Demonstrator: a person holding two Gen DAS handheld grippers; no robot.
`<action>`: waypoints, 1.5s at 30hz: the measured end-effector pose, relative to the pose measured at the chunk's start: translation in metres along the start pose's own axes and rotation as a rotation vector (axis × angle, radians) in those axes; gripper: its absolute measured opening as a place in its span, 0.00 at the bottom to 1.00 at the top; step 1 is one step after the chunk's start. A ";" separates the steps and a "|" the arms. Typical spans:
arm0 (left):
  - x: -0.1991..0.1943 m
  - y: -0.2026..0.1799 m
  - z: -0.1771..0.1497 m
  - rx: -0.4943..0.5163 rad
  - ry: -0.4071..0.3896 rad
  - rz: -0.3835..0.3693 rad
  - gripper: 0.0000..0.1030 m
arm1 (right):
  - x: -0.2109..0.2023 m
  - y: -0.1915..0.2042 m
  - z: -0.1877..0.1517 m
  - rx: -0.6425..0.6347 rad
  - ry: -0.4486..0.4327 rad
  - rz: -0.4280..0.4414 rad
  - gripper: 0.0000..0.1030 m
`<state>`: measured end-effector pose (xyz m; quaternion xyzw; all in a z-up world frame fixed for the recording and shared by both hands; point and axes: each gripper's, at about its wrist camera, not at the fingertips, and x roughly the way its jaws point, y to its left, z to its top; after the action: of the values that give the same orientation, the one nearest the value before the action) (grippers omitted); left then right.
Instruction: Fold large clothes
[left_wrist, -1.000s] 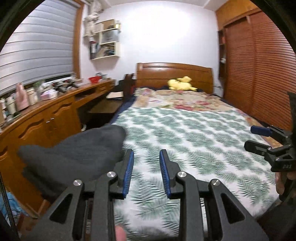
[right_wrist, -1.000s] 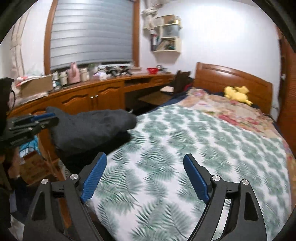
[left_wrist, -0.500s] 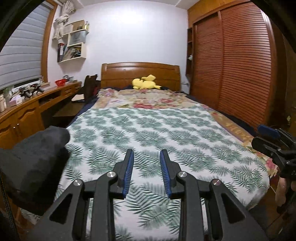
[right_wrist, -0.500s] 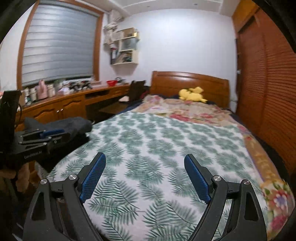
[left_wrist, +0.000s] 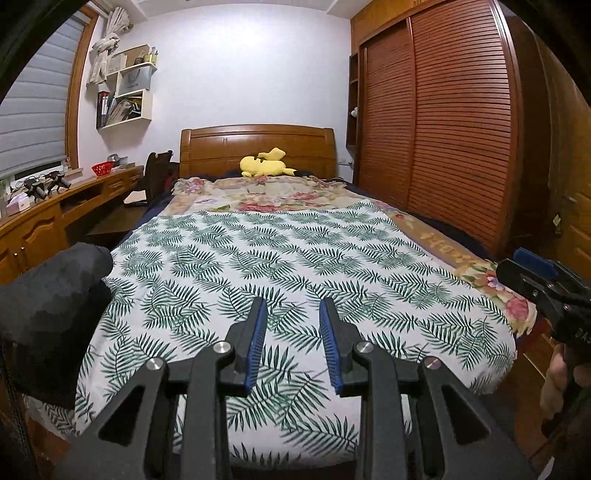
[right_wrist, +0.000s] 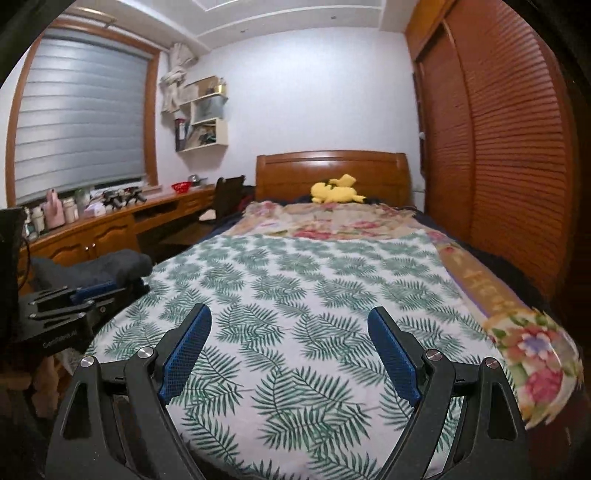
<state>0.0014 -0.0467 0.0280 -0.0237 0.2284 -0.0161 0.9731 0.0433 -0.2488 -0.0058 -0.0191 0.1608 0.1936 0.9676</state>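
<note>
Left hand-held gripper (left_wrist: 291, 314): black frame, blue ribbed pads, jaws a narrow gap apart, nothing between them. It hangs over the foot end of the bed, pointing toward the headboard.

Right hand-held gripper (right_wrist: 289, 325): same build, jaws spread wide, nothing between them, also above the foot end.

Below both: white sheet with green fern-leaf print (left_wrist: 280, 266), spread flat over the near part of the bed. Beyond it, a floral quilt in beige and pink (left_wrist: 258, 192).

Dark grey bunched-up garment (left_wrist: 48, 295) sits at the bed's left edge, near the foot corner, to the left of the left hand-held gripper and untouched.

Farther out: yellow plush toy (left_wrist: 264, 167) against the brown wooden headboard (left_wrist: 221, 147). Long wooden surface (right_wrist: 110, 225) along the left wall under a grey window blind (right_wrist: 81, 122). Slatted reddish-brown wardrobe doors (left_wrist: 443, 122) on the right.
</note>
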 end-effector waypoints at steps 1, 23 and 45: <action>-0.004 -0.002 -0.003 0.001 -0.001 0.006 0.28 | -0.003 -0.001 -0.003 0.002 -0.003 -0.008 0.86; -0.015 0.008 -0.020 -0.010 0.002 0.037 0.28 | -0.012 -0.003 -0.028 0.028 -0.007 -0.031 0.86; -0.022 0.008 -0.018 -0.017 -0.014 0.038 0.28 | -0.009 -0.003 -0.028 0.032 0.000 -0.019 0.86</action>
<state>-0.0264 -0.0385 0.0215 -0.0278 0.2223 0.0043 0.9746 0.0279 -0.2577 -0.0290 -0.0054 0.1637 0.1818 0.9696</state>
